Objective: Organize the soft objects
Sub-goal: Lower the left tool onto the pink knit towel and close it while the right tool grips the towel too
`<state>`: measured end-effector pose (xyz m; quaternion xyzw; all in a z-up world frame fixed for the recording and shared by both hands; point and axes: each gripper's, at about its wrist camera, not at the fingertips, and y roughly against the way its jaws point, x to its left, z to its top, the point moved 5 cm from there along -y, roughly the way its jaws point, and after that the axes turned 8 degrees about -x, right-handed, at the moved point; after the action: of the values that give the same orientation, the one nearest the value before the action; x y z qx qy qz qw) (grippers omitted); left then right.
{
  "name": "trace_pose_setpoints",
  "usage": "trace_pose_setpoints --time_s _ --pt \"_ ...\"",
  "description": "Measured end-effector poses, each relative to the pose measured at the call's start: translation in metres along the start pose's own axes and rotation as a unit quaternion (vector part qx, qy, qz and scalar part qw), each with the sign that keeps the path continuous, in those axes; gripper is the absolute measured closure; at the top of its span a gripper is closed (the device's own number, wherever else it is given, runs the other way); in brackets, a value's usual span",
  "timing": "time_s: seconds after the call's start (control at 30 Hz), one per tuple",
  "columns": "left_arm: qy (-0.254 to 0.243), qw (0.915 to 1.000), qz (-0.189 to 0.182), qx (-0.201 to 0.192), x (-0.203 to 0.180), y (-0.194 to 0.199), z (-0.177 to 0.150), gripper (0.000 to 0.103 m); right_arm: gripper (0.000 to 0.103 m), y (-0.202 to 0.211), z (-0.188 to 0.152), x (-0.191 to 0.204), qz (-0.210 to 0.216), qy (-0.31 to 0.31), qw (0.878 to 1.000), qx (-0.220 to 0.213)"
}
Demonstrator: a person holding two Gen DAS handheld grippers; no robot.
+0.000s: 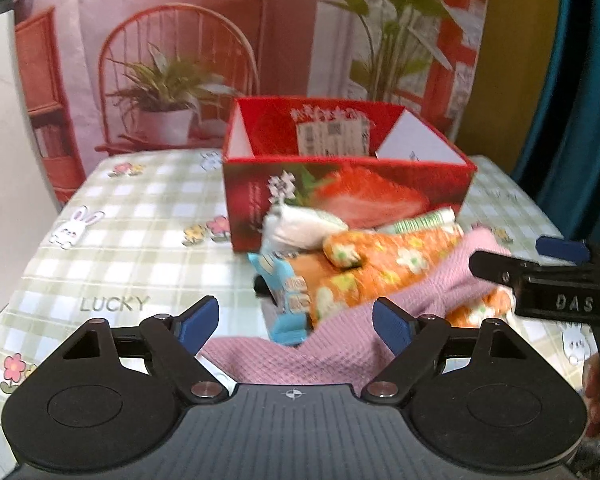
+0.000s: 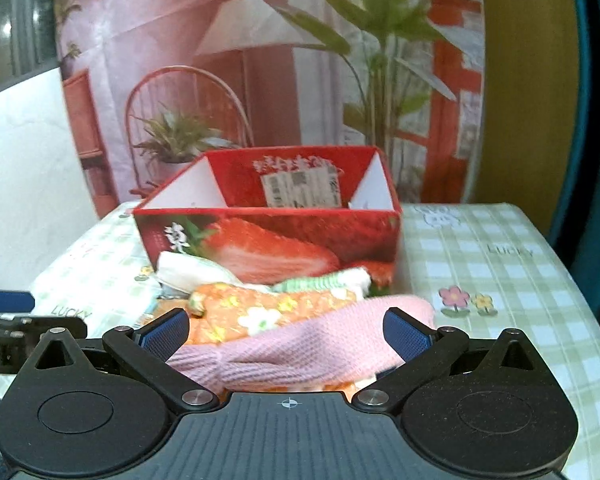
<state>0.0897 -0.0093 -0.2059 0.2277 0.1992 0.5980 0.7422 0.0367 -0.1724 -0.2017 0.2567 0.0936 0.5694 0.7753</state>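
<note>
A heap of soft things lies on the table in front of a red strawberry box (image 1: 452,184) (image 2: 380,236). A pink waffle cloth (image 1: 332,352) (image 2: 300,348) is nearest me, with an orange floral cloth (image 1: 388,264) (image 2: 268,308) behind it. Further back are a white cloth (image 1: 296,228) (image 2: 188,270), a green striped sock (image 1: 424,220) (image 2: 324,282) and a light blue piece (image 1: 284,280). My left gripper (image 1: 296,320) is open over the pink cloth's left end. My right gripper (image 2: 286,330) (image 1: 512,254) is open, with the pink cloth lying between its fingers.
The table wears a green checked cloth (image 1: 140,220) (image 2: 500,280) printed with bunnies and flowers. The box is open on top and shows a label on its inner back wall. A printed backdrop with a chair and plants hangs behind. A teal curtain is at the right.
</note>
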Motion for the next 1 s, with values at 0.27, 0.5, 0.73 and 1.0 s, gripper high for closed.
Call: trace_pose_setpoints --time_s 0.27,0.5,0.73,1.0 --pt "-0.029 0.9991 -0.017 0.028 -0.022 -0.009 -0.013 0.017 0.000 -0.007 -0.009 -0.013 -0.017 -0.002 1.000 0.021" --pt "-0.042 0.9979 -0.011 0.048 -0.020 -0.025 -0.021 0.072 0.000 -0.008 -0.011 -0.011 -0.008 -0.004 1.000 0.025" --pt "-0.039 0.9984 0.016 0.037 -0.012 -0.029 -0.021 0.072 0.003 -0.012 -0.015 -0.012 -0.001 0.004 1.000 0.023" --pt "-0.015 0.9990 0.024 0.034 -0.004 -0.039 -0.021 0.072 0.022 -0.020 -0.014 -0.023 -0.001 0.002 1.000 0.005"
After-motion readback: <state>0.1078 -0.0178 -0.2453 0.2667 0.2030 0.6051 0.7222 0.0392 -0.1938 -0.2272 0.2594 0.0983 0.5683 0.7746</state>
